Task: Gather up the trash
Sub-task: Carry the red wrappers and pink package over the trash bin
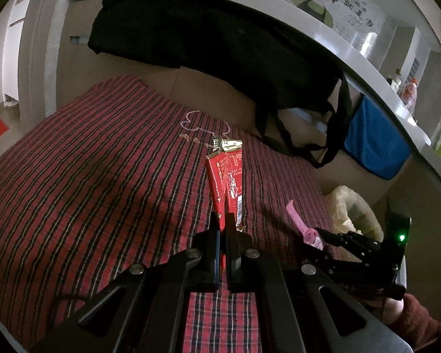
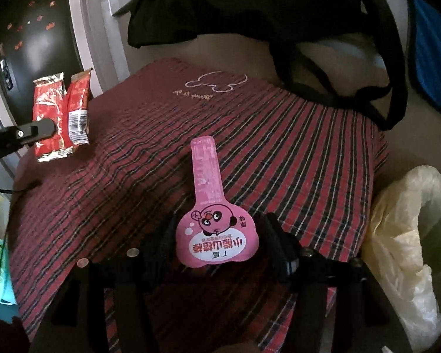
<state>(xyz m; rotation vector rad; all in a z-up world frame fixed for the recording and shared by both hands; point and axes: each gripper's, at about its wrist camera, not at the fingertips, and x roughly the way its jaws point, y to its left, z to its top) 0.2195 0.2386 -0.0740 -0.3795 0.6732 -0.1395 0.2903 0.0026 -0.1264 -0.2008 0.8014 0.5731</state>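
My left gripper (image 1: 222, 220) is shut on a red snack wrapper (image 1: 227, 179) with a foil end and holds it upright above the red plaid cloth (image 1: 103, 176). The wrapper also shows in the right wrist view (image 2: 60, 117), with the left gripper's finger (image 2: 41, 128) clamped on it. My right gripper (image 2: 217, 235) holds a pink lollipop-shaped wrapper (image 2: 213, 214) with a cartoon face; its jaws stand wide on either side. The pink wrapper (image 1: 392, 226) appears at the right gripper's tip in the left wrist view.
A bin lined with a pale plastic bag (image 2: 411, 235) stands to the right of the plaid-covered surface; it also shows in the left wrist view (image 1: 352, 209). A black bag (image 1: 220, 53) with straps hangs behind. A blue cloth (image 1: 373, 138) hangs at the right.
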